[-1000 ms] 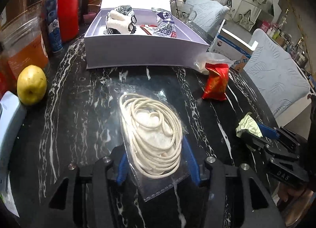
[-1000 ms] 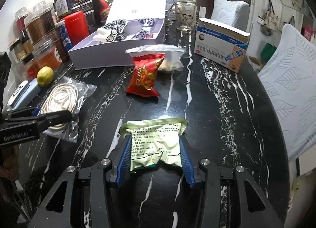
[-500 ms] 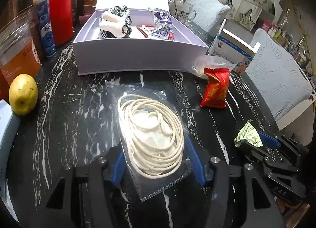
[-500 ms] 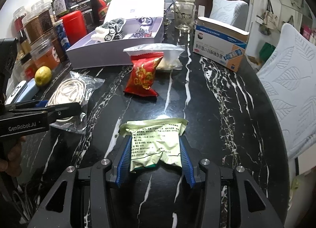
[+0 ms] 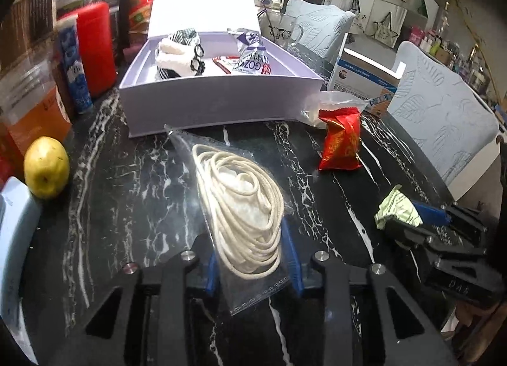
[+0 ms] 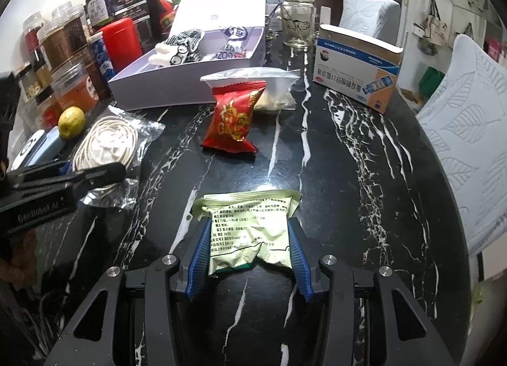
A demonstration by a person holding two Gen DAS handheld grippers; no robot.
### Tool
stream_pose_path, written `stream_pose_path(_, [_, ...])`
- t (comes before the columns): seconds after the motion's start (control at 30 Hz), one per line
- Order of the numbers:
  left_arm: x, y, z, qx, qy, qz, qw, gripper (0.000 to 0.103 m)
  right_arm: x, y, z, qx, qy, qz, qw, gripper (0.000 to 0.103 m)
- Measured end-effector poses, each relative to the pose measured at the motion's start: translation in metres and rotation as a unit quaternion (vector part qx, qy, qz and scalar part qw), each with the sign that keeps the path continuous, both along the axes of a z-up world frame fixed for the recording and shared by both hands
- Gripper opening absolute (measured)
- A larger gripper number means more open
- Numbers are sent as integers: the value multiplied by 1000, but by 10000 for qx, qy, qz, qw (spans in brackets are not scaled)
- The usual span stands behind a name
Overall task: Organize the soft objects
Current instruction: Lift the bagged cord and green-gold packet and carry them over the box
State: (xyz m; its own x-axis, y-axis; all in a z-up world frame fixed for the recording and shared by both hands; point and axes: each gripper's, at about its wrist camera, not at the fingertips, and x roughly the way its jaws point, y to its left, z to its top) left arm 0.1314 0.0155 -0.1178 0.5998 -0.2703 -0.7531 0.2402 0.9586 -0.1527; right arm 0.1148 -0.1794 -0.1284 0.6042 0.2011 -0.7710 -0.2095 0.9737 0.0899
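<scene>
So the black marble table is filling most of both frames. The lavender box is sitting open at the upper middle of my left view, lid up, with a fluffy sock bundle and a printed pouch lying inside it. The red snack bag is lying mid-table, leaning on a clear zip bag behind it.

My left gripper has just been squeezing in on the bagged coil of cream rope at the bottom centre of that view, and both blue pads are pressing its sides now (the plastic is bunching up). My right gripper is clamped on the pale green packet, bottom centre of the right view, packet resting against the table. A yellow fruit is sitting at the left edge.
</scene>
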Motion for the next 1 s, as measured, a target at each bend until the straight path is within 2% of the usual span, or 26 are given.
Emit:
stream_pose_path(0.2, [-13, 6, 9, -50, -90, 53, 9999, 29, -3, -2, 3, 80, -22, -45, 10000, 46])
stream_pose_path(0.43, [-27, 7, 24, -98, -303, -21, 9995, 18, -7, 5, 10, 156, -103, 73, 9998, 46])
stream_pose_path(1.0, [-53, 19, 61, -259, -832, -17, 9962, 16, -24, 23, 36, 220, -440, 359, 9981, 46])
